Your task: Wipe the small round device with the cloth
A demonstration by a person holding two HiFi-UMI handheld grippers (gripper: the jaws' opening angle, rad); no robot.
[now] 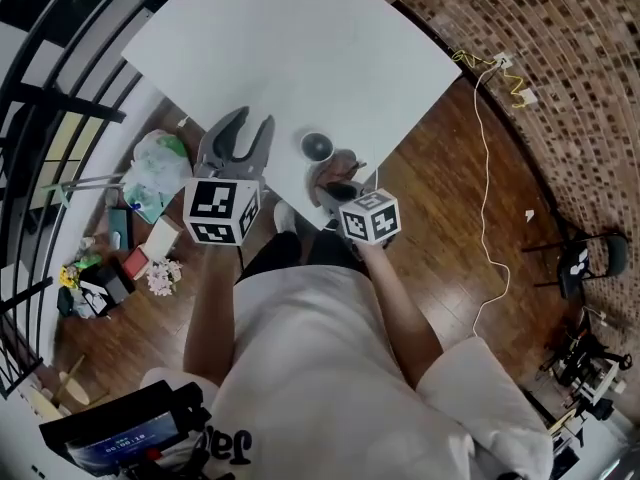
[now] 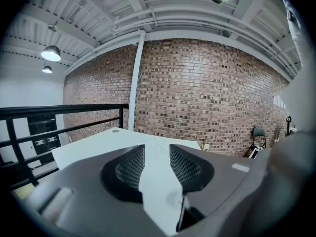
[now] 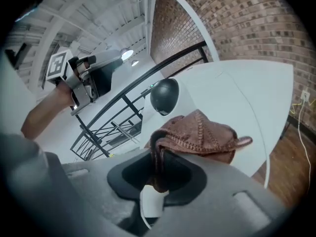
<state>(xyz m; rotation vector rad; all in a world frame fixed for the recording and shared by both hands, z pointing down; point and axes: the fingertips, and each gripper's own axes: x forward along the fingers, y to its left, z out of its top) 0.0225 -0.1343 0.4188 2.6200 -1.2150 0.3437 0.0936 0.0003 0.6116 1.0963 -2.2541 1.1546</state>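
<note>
Holding party: a person in a white shirt (image 1: 320, 368) carries one gripper in each hand, both at the near edge of the bench (image 1: 300, 48).
Right gripper (image 1: 338, 190): its fingers (image 3: 182, 174) are clenched on a fold of the cloth (image 3: 197, 132). The fold runs down between them in the right gripper view.
Left gripper (image 1: 253, 126): its fingers (image 2: 131, 169) are released and stand apart. Only the white bench top shows through the gap in the left gripper view. The gripper is over the near edge of the bench, to the left of the small round device (image 1: 318, 146) and apart from it.
Cloth: brown with visible stitching, and bunched. One fold is pinched by the right gripper and the rest lies heaped on the bench just ahead of those fingers.
Small round device: dark and dome-shaped, standing on the bench just beyond the cloth. In the head view it sits between the two grippers. Whether the cloth touches it cannot be told.
Bench: white, with the cloth and device near its closest corner.
Floor (image 1: 450, 198): brown wooden boards. Bags and small items (image 1: 150, 183) lie to the left of the bench, and a pale cable (image 1: 485, 168) runs along the right.
Far side: a brick wall (image 2: 197, 93), a black railing (image 2: 59, 112) and a black chair (image 1: 590, 258).
</note>
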